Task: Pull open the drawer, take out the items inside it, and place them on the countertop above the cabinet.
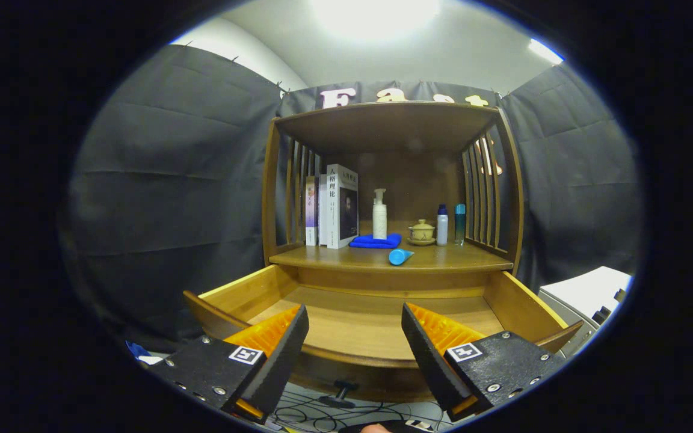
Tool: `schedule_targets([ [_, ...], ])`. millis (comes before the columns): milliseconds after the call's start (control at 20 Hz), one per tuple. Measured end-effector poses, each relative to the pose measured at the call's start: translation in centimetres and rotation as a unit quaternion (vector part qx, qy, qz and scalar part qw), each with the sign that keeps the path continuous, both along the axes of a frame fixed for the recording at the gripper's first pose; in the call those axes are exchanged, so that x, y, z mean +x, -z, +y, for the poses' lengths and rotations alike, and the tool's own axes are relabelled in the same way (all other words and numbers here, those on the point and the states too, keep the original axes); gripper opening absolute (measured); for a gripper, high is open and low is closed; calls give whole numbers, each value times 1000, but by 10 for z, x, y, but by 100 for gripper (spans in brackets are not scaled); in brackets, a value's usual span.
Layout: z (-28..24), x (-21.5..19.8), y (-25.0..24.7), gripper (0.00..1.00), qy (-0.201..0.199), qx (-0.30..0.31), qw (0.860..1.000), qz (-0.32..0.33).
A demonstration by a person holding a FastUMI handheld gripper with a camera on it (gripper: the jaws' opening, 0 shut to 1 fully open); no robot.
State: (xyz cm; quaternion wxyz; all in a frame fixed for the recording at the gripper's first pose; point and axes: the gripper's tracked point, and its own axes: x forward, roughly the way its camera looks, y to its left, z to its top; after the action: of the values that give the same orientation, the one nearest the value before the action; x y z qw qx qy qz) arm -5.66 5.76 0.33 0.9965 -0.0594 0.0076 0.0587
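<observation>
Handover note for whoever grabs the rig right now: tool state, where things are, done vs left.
Tool: open, holding nothing, fingers spread in front of the drawer's front edge, aimed into it.
Drawer: pulled open; the floor that shows between and beyond the fingers is bare wood. The near strip behind the front panel is hidden by the fingers, so check it.
Countertop: blue tube lies on its side near the front, blue cloth behind it, with books, pump bottle, lidded cup and two bottles further back.
Done: drawer open; visible part emptied.
Left: confirm nothing remains in the hidden strip, move it up if so.
</observation>
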Motion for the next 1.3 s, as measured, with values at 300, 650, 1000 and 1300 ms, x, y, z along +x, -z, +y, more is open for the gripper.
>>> schedule_targets([
  [300,9,-24,25,95,-3,23,1000,19],
  [650,6,-37,70,96,14,25,997,68],
  [1000,5,-33,105,95,28,2,996,90],
  [1300,-1,-19,106,95,46,17,996,79],
])
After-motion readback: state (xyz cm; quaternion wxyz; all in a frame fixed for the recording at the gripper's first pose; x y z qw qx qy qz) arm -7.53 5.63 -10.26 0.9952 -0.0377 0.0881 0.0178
